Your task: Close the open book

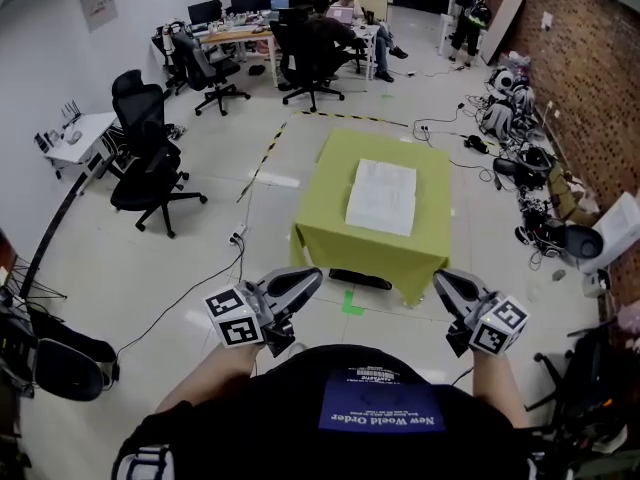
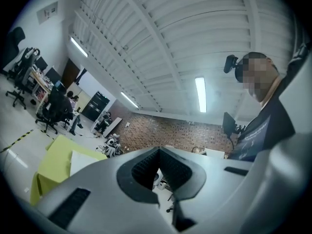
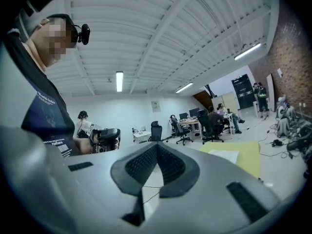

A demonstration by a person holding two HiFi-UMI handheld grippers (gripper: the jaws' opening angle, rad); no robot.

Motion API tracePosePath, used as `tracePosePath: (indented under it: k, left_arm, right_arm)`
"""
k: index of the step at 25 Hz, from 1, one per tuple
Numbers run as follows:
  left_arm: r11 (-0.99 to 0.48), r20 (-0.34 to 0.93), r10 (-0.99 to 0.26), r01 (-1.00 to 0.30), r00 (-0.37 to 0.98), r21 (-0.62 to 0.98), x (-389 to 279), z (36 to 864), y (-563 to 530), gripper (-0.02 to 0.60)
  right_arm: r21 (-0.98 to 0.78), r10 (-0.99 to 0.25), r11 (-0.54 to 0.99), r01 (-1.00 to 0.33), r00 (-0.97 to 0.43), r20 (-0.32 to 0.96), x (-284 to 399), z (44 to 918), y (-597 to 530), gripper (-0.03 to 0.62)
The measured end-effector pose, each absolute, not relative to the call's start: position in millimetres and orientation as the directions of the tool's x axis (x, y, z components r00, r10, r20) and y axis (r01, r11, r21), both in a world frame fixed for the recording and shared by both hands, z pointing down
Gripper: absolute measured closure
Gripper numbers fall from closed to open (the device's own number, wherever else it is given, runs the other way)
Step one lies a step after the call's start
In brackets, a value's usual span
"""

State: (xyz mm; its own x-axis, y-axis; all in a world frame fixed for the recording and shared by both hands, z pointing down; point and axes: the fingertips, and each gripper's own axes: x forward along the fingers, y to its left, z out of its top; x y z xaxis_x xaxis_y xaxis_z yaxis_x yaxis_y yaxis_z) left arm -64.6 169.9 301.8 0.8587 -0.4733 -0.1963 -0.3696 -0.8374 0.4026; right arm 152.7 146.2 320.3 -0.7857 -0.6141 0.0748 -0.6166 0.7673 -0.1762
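Observation:
The open book (image 1: 382, 196) lies flat, white pages up, on a small table under a yellow-green cloth (image 1: 420, 243) in the middle of the room. Both grippers hang near my body, well short of the table. My left gripper (image 1: 312, 276) is shut and holds nothing. My right gripper (image 1: 440, 280) is also shut and holds nothing. In the left gripper view the left gripper (image 2: 158, 152) points past the table's right side, with the book (image 2: 83, 159) low at the left. In the right gripper view the right gripper (image 3: 157, 147) has the book (image 3: 225, 156) to its right.
Black office chairs (image 1: 150, 173) stand at the left, and desks with seated people (image 1: 320, 33) are at the back. Cables and gear (image 1: 520, 168) litter the floor along the brick wall at the right. A black object (image 1: 360, 279) and green tape (image 1: 352, 303) lie before the table.

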Motion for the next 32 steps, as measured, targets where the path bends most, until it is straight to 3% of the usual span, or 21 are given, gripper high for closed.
tracePosePath:
  k: [18, 25, 32]
  left_arm:
    - [-0.925, -0.216, -0.21, -0.122, 0.954, 0.359, -109, 295, -71, 0.577]
    - [-0.902, -0.202, -0.241, -0.142, 0.949, 0.409, -117, 313, -124, 0.577]
    - [-0.884, -0.172, -0.334, -0.244, 0.927, 0.399, -72, 318, -177, 0.577]
  right_arm:
    - [-0.172, -0.791, 0.584, -0.793, -0.604, 0.097, 107, 318, -42, 0.606]
    - [-0.187, -0.768, 0.599, -0.779, -0.625, 0.141, 102, 331, -99, 0.606]
    - [-0.233, -0.683, 0.683, -0.692, -0.718, 0.133, 142, 352, -177, 0.606]
